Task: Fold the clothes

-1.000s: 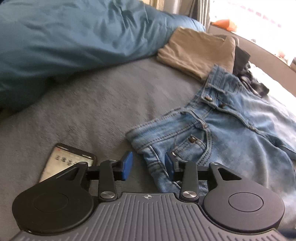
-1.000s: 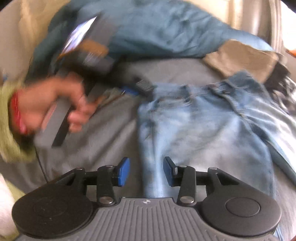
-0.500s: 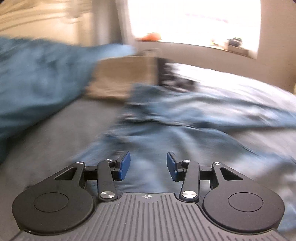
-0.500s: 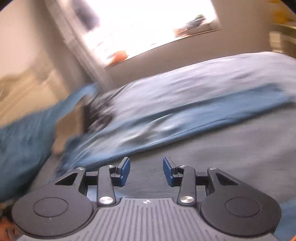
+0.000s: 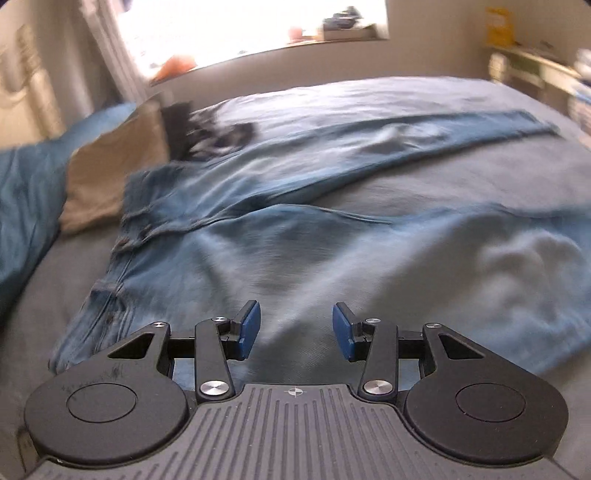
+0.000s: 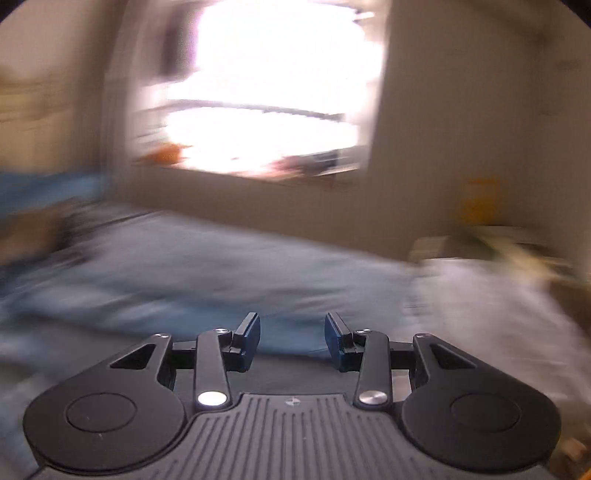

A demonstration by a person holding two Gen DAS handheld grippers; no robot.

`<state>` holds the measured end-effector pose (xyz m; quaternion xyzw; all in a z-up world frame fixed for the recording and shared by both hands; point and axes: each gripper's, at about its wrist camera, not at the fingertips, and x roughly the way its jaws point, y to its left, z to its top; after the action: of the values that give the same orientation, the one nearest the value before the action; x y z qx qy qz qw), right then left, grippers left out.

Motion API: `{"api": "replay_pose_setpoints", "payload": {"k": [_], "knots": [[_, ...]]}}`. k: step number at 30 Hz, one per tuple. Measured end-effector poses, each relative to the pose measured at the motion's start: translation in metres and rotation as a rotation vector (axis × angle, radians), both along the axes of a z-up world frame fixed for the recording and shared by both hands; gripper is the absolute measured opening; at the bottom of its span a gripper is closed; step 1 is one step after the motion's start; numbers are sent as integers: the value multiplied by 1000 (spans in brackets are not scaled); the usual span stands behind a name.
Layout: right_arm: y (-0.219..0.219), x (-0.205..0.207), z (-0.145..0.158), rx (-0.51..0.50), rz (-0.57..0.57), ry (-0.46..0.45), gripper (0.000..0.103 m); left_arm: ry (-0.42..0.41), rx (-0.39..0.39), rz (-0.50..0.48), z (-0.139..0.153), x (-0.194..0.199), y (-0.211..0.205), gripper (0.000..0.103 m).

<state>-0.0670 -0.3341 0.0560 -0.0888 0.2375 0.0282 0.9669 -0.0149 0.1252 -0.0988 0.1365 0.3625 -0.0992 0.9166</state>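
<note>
- The pair of light blue denim jeans (image 5: 280, 236) lies spread flat on the grey bed cover (image 5: 461, 173), waistband toward 9 o'clock in the left wrist view and the two legs running off toward 2 and 3 o'clock, parted in a V.
- In the right wrist view the jeans (image 6: 207, 295) show only as a blurred blue band across the middle of the picture.
- The left hand-held gripper (image 5: 295, 328) hovers over the seat of the jeans; its blue-padded jaws stand apart with nothing between them.
- The right hand-held gripper (image 6: 291, 332) is also released, its jaws spread and empty, pointing over the far edge of the jeans toward the wall.
- A folded tan garment (image 5: 114, 177) sits at 10 o'clock just beside the waistband, with a dark crumpled garment (image 5: 207, 136) next to it at 11 o'clock.
- A teal duvet (image 5: 26, 206) is bunched at 9 o'clock, touching the tan garment.
- A bright window (image 5: 255, 26) fills 12 o'clock above a sill carrying small objects too blurred to name.
</note>
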Motion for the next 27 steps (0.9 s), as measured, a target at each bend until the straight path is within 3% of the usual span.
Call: {"api": "replay_pose_setpoints", "payload": {"k": [2, 4, 7, 9, 15, 17, 18, 27], "knots": [[31, -2, -15, -16, 241, 143, 41, 14, 10, -120, 4, -15, -8, 43], [81, -9, -53, -81, 449, 285, 41, 45, 14, -242, 5, -30, -17, 43], [135, -22, -108, -212, 596, 352, 41, 74, 50, -362, -1, -47, -32, 43], [165, -30, -143, -304, 673, 379, 41, 122, 12, -382, -7, -47, -34, 43], [181, -23, -177, -386, 676, 346, 38, 242, -77, -333, -27, -33, -32, 43], [182, -22, -178, -386, 661, 342, 22, 251, -110, -308, -26, -30, -31, 43], [182, -22, -179, -386, 653, 340, 0, 255, -126, -297, -26, -29, -30, 43], [177, -41, -170, -391, 715, 354, 0, 266, -193, -249, -20, -30, -17, 42]]}}
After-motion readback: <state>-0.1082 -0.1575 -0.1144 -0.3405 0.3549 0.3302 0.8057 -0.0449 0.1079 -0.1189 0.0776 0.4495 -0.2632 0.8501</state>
